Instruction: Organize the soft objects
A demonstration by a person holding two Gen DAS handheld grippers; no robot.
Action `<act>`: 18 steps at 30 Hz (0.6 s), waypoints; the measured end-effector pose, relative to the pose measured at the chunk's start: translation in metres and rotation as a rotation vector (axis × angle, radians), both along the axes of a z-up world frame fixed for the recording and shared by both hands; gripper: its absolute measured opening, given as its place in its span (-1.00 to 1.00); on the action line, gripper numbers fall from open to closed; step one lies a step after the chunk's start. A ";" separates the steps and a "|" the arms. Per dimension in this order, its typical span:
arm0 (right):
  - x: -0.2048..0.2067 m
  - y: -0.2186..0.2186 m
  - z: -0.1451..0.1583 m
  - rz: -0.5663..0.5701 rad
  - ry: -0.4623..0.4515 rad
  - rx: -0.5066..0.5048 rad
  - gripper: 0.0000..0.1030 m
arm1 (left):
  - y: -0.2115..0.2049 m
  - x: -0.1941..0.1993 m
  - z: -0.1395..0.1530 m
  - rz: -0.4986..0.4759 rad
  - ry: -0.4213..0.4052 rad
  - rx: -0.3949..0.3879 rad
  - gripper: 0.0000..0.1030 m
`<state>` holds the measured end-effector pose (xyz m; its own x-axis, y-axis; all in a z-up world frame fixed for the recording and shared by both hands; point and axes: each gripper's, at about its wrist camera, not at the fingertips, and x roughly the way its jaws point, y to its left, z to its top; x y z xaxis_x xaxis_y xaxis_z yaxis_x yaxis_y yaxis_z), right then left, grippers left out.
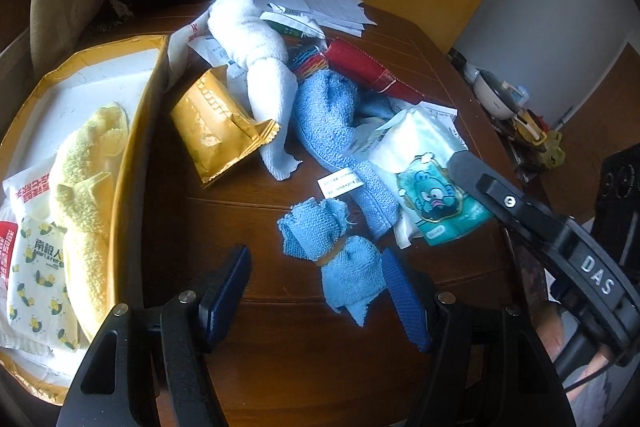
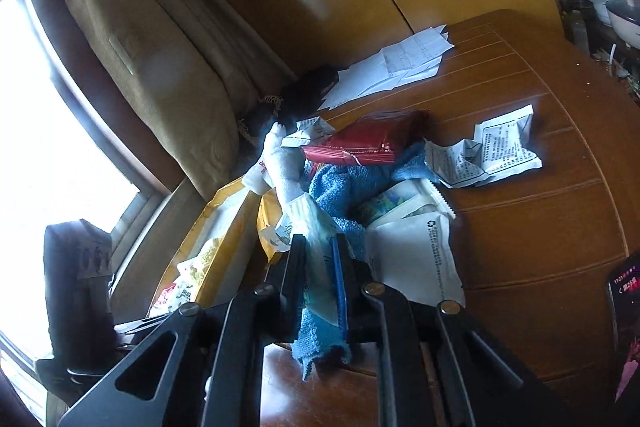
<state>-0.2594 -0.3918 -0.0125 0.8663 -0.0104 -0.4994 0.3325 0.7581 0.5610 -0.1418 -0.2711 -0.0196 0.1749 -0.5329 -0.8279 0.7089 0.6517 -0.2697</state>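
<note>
In the left wrist view, my left gripper (image 1: 316,291) is open just above a small light-blue cloth tied with a rubber band (image 1: 340,259) on the brown table (image 1: 256,219). Behind lie a larger blue towel (image 1: 332,119), a knotted white towel (image 1: 260,51) and a cartoon tissue pack (image 1: 436,195). A yellow towel (image 1: 84,187) lies in the yellow box (image 1: 132,163) at left. My right gripper (image 2: 318,251) is shut on the tissue pack (image 2: 316,227); it shows in the left wrist view (image 1: 464,167) at the pack's right side.
A gold snack packet (image 1: 216,131), a red packet (image 1: 368,71) and white papers (image 1: 320,7) clutter the table. White sachets (image 2: 504,151) lie to the right. A phone (image 2: 624,307) sits at the right edge. Curtain (image 2: 160,47) and window are at left.
</note>
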 end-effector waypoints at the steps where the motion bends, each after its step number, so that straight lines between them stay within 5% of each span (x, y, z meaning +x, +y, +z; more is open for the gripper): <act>1: -0.004 -0.001 0.001 -0.005 -0.010 0.004 -0.76 | -0.004 0.001 -0.004 0.002 0.009 0.013 0.39; 3: -0.009 -0.003 0.001 -0.009 -0.015 0.008 -0.76 | -0.010 0.003 -0.011 0.009 0.026 0.036 0.39; 8: -0.016 -0.008 -0.003 -0.020 -0.006 0.023 -0.76 | -0.026 -0.005 -0.015 -0.002 -0.007 0.067 0.04; 18: -0.023 -0.010 -0.007 -0.035 0.003 0.043 -0.76 | -0.048 -0.020 -0.015 0.004 -0.137 0.112 -0.01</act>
<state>-0.2823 -0.4019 -0.0196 0.8642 -0.0193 -0.5028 0.3603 0.7213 0.5916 -0.1623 -0.3191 -0.0348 0.2919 -0.4373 -0.8506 0.7312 0.6753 -0.0963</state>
